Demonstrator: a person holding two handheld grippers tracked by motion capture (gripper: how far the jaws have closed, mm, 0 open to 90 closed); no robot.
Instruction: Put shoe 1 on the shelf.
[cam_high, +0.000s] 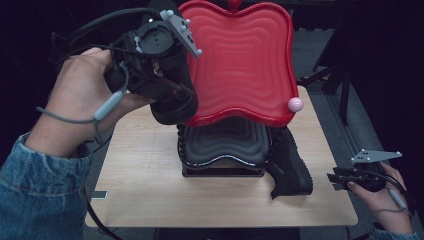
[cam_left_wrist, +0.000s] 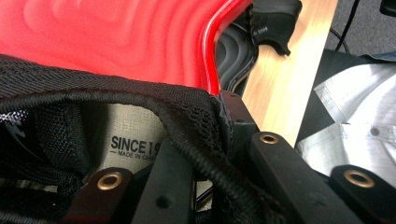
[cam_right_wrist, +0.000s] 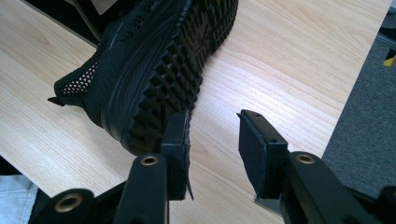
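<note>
My left gripper (cam_high: 172, 95) is raised beside the left rim of a red wavy tray (cam_high: 240, 60) and is shut on a black mesh shoe (cam_high: 175, 107). In the left gripper view the jaws (cam_left_wrist: 205, 163) pinch the shoe's collar (cam_left_wrist: 70, 121), and a printed insole shows inside. A second black shoe (cam_high: 290, 167) lies on its side on the wooden table (cam_high: 150, 190), right of the tray stack. My right gripper (cam_high: 334, 179) hovers open off the table's right edge. In the right gripper view its jaws (cam_right_wrist: 212, 135) stand apart, with that shoe's sole (cam_right_wrist: 154, 60) just left of them.
The red tray (cam_left_wrist: 116, 37) rests on a black ribbed tray (cam_high: 225, 142) at the table's centre. A pink ball (cam_high: 295, 104) sits at the red tray's front right corner. Grey floor and dark stand legs lie to the right of the table.
</note>
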